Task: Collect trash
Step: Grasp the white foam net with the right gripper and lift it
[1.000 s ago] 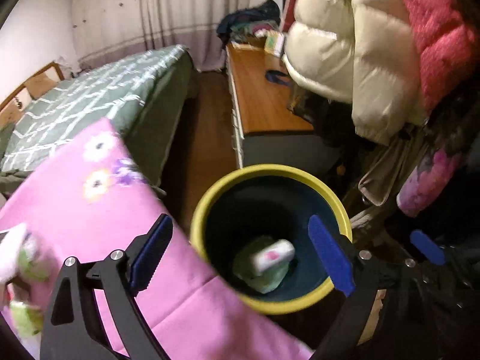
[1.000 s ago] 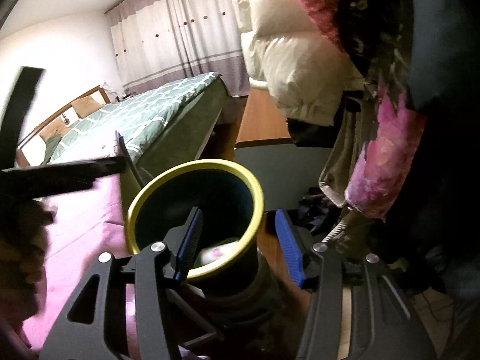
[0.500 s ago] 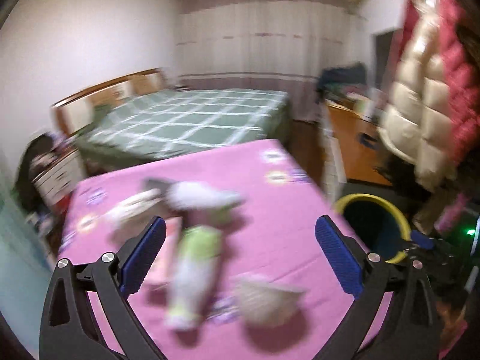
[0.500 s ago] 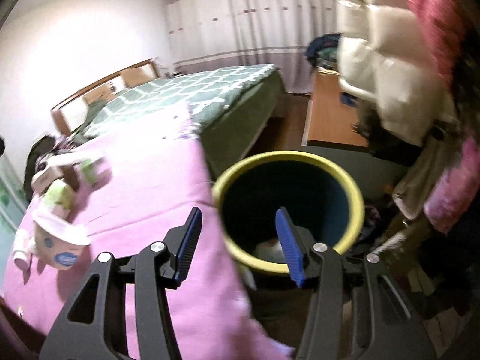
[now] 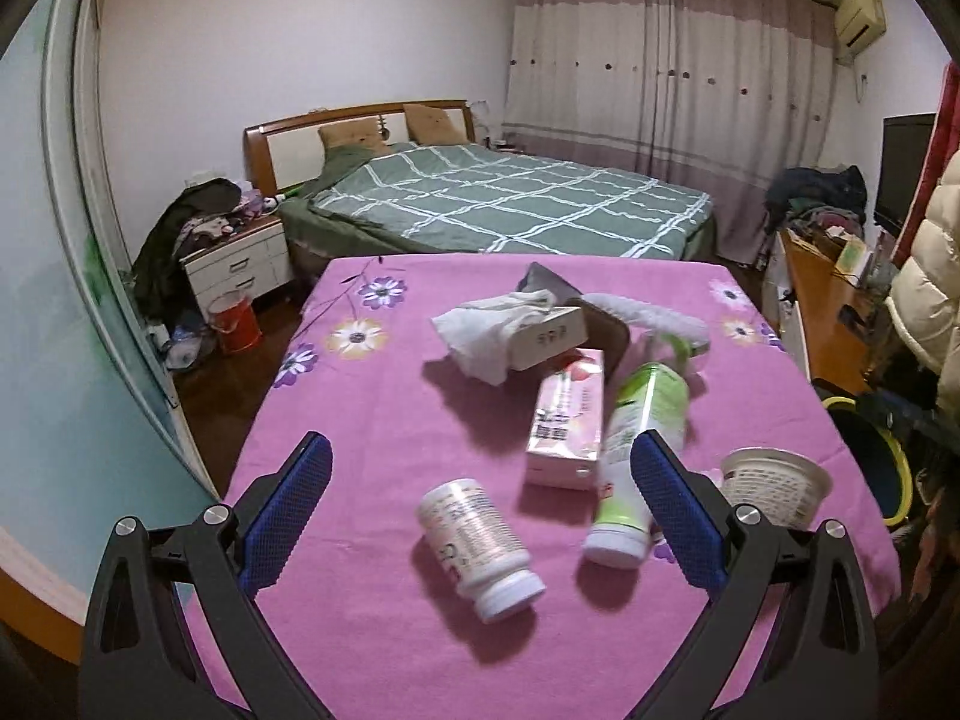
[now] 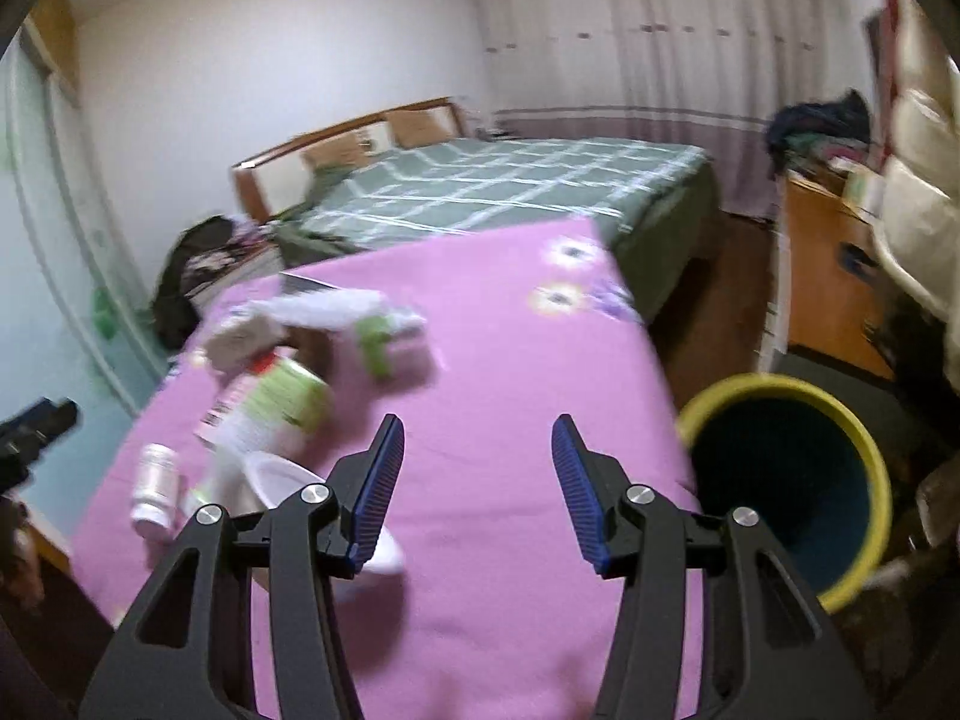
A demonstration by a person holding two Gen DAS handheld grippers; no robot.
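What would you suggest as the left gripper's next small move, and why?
Probably lower the left gripper onto the white pill bottle. Its jaws stand wide and empty, and the bottle lies on its side on the pink tablecloth right between them, apart from the other trash.

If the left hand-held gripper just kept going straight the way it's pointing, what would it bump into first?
Probably the white pill bottle lying on its side on the pink tablecloth, roughly centred between the open fingers of the left hand-held gripper. Depth is hard to judge; nothing is between them yet.

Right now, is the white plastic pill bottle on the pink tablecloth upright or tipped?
Tipped: the white plastic pill bottle lies on its side, cap toward the camera.
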